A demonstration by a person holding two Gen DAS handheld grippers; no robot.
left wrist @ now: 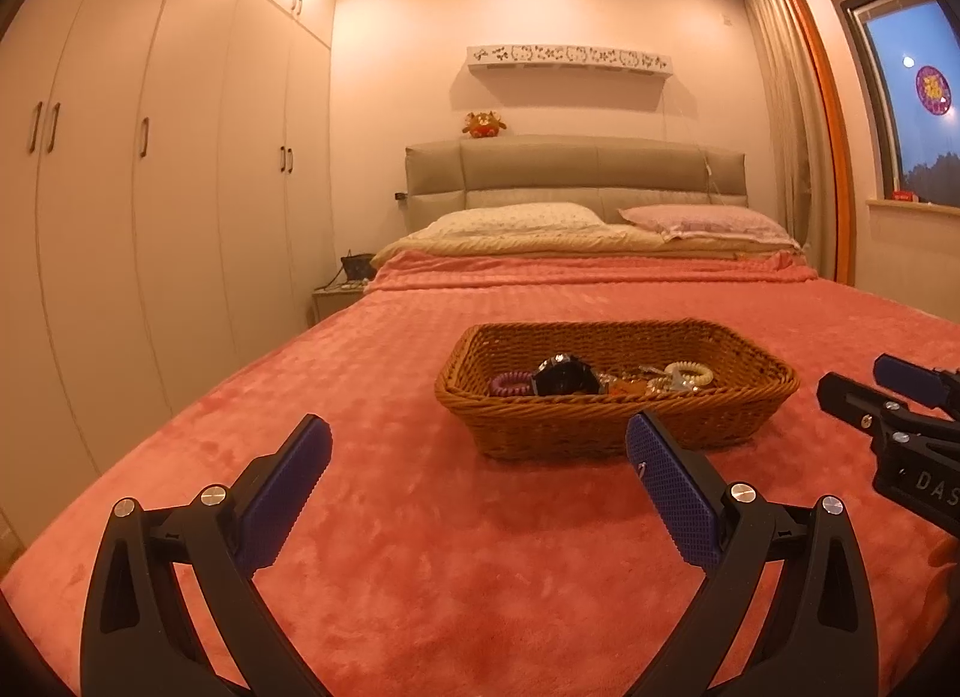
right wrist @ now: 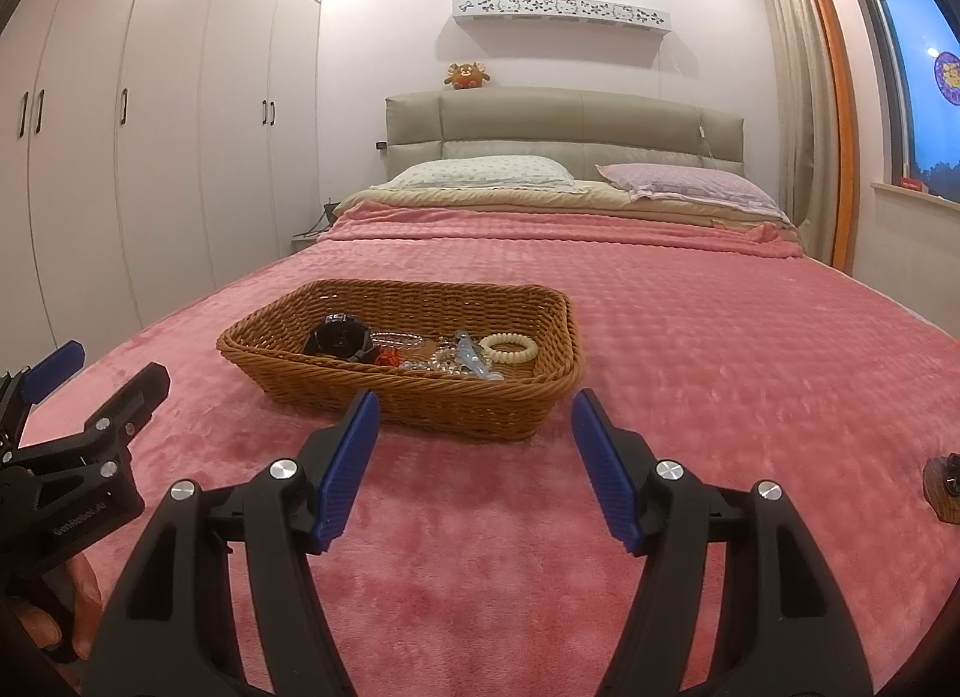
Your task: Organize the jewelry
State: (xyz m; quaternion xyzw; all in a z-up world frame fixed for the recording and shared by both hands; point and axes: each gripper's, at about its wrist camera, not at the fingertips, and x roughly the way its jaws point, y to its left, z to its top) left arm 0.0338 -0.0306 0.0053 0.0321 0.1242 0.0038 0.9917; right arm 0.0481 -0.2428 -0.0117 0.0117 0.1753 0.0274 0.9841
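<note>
Both our tongs, left (left wrist: 480,451) and right (right wrist: 474,427), gape empty above the blanket (right wrist: 690,397), just short of the basket (right wrist: 480,406) holding jewelry (right wrist: 456,358).

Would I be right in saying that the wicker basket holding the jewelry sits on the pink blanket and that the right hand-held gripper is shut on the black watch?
Not quite. The right hand-held gripper is open and empty, short of the wicker basket; the black watch lies inside it, as the right wrist view shows. The basket does sit on the pink blanket.

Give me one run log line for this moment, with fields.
left gripper: open, empty | right gripper: open, empty | basket: on bed, holds watch, hair ties, beads | step: nothing picked yet
</note>
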